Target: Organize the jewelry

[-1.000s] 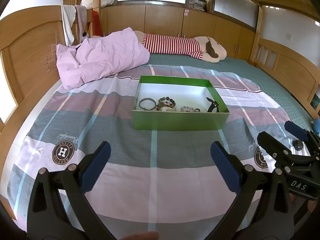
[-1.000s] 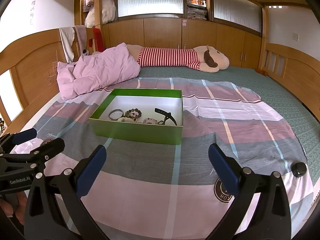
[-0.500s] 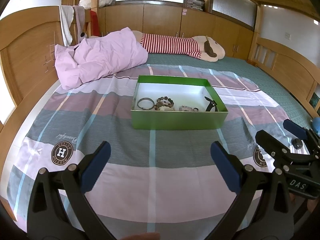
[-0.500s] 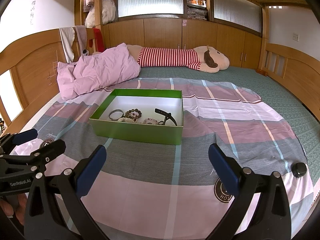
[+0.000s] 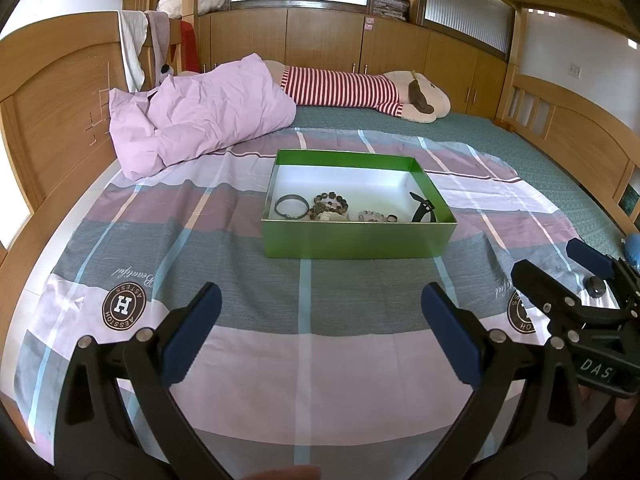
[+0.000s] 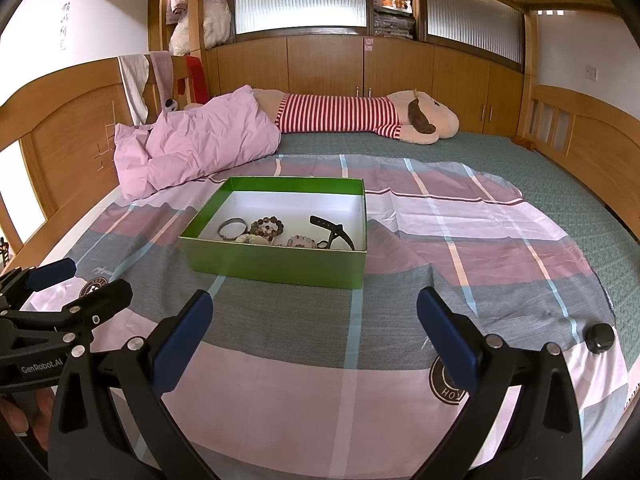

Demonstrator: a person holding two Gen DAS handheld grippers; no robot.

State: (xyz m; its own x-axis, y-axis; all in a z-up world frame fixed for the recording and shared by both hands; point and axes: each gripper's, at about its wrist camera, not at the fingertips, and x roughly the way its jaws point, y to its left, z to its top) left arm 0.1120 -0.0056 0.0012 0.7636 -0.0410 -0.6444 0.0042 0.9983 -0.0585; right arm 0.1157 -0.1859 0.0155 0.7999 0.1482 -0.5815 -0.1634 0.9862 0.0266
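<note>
A green box point(image 5: 356, 238) with a white inside sits on the bed; it also shows in the right wrist view point(image 6: 276, 266). In it lie a metal bangle point(image 5: 291, 207), a dark bead bracelet point(image 5: 329, 204), a pale bead bracelet point(image 5: 370, 216) and a black strap point(image 5: 422, 208). My left gripper point(image 5: 320, 332) is open and empty, short of the box. My right gripper point(image 6: 314, 340) is open and empty, also short of the box. Each gripper shows at the edge of the other's view.
A checked bedspread point(image 5: 240, 280) covers the bed. A pink duvet point(image 5: 200, 120) and a striped plush toy point(image 5: 360, 92) lie behind the box. A small black round object point(image 6: 599, 336) lies at the right. Wooden bed boards point(image 5: 52, 112) stand at both sides.
The left view has shifted slightly; the box sits a little left and lower in it. The right gripper has hardly moved. Both stay open.
</note>
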